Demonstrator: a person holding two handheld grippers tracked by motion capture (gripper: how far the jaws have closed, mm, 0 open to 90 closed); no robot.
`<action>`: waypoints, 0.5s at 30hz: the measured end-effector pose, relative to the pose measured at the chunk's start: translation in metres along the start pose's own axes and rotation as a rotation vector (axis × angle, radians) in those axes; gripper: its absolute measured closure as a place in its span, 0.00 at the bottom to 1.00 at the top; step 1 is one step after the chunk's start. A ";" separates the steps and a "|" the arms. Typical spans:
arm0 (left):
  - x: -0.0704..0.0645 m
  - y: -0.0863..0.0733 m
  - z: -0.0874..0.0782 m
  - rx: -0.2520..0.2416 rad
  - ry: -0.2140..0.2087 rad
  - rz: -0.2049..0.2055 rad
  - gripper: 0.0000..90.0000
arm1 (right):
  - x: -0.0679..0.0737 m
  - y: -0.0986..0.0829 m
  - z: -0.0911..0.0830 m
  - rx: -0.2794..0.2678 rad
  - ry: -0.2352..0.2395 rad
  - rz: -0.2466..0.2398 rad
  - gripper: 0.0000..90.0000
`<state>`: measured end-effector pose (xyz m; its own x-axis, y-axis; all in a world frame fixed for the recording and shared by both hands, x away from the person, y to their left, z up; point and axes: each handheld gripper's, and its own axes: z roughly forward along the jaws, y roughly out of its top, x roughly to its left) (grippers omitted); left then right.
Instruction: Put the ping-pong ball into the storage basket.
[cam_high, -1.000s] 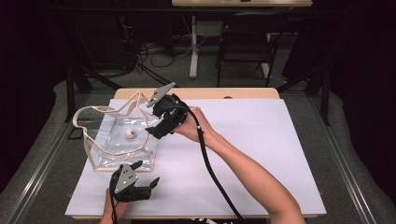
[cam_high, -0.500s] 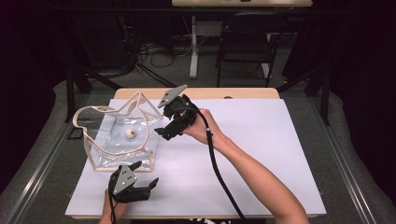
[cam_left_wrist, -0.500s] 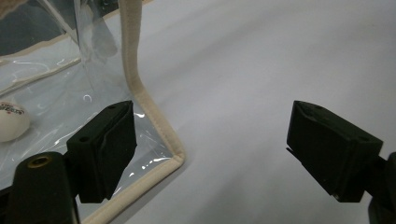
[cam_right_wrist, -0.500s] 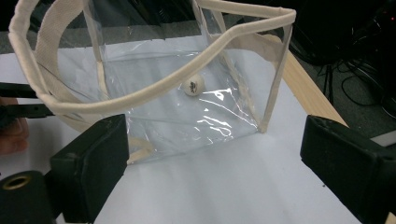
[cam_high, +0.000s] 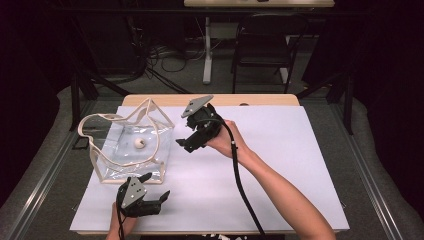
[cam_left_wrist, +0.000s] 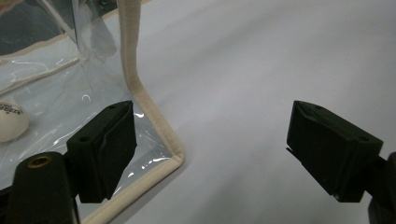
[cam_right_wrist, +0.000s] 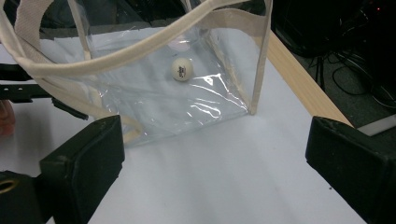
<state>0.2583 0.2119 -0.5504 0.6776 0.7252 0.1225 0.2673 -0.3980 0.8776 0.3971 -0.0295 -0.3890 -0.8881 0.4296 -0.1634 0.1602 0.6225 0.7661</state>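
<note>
**Bag crowds the left; the right stands open**

The clear bag (cam_high: 131, 150) takes up the table's (cam_high: 300, 165) left side, its cream handles (cam_high: 107, 120) arching above it. The right tool (cam_high: 187, 141), jaws apart, hangs just beside the bag's right wall; the left tool (cam_high: 156, 194), also agape, sits at the near edge by the bag's near corner. From mid-table to the right edge lies bare white surface.

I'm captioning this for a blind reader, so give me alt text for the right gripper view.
A clear bag with cream trim stands on a white table, a white ball inside it. The right tool faces it with both black jaws wide apart and empty.
</note>
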 end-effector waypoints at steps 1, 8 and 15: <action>0.000 0.000 0.000 0.000 -0.001 0.000 0.18 | -0.001 -0.002 -0.001 0.002 -0.003 0.000 0.05; 0.000 0.000 -0.001 0.000 0.000 0.000 0.18 | -0.004 -0.015 -0.007 -0.005 -0.020 0.013 0.04; 0.000 0.000 -0.001 0.002 0.001 0.003 0.18 | -0.006 -0.029 -0.011 -0.003 -0.037 0.023 0.04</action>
<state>0.2578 0.2126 -0.5498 0.6774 0.7247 0.1261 0.2662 -0.4014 0.8764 0.3926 -0.0571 -0.4036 -0.8676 0.4678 -0.1689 0.1787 0.6102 0.7719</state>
